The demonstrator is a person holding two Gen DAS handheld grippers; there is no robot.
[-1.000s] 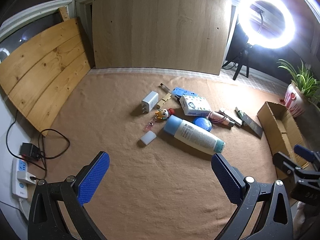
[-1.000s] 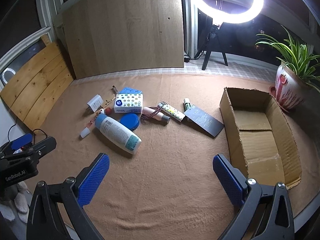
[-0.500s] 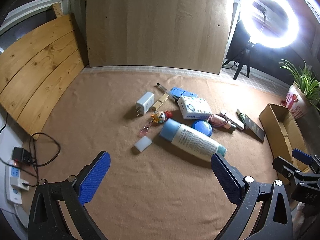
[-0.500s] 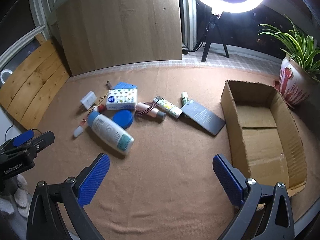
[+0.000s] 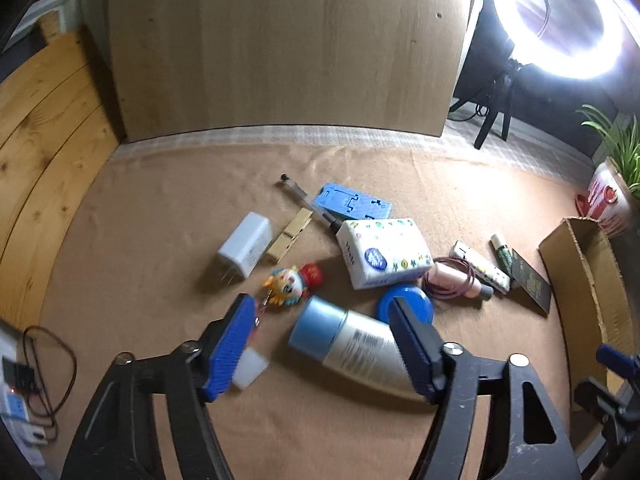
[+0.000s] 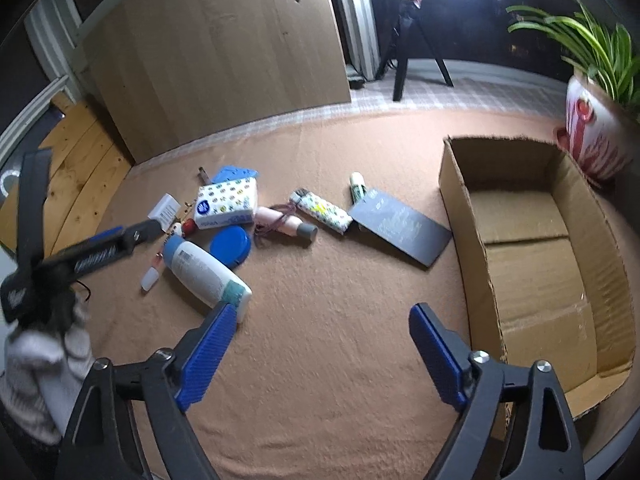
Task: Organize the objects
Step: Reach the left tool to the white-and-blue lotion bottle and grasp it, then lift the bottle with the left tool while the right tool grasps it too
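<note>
Small objects lie in a loose pile on the brown cloth. A white lotion bottle [image 5: 352, 348] with a blue cap lies on its side between my left gripper's [image 5: 324, 332] open jaws, just ahead of them. Beside it are a blue round lid [image 5: 406, 306], a tissue pack [image 5: 382, 252], a clown toy [image 5: 292, 282], a white charger [image 5: 244, 244] and a white eraser [image 5: 250, 368]. My right gripper [image 6: 318, 350] is open and empty over bare cloth, left of the open cardboard box [image 6: 532, 240]. The bottle [image 6: 204, 270] lies ahead to its left.
A black card [image 6: 402, 226], a patterned tube [image 6: 322, 210], a pink tube [image 6: 286, 224] and a green stick [image 6: 357, 186] lie between pile and box. A wooden board [image 5: 280, 44], a ring light [image 5: 556, 16] and a potted plant [image 6: 592, 136] stand behind. A power strip and cable [image 5: 24, 384] lie at left.
My left gripper has moved forward and down toward the lotion bottle, and its jaws have narrowed. My right gripper has moved forward and lower; its jaws have also narrowed.
</note>
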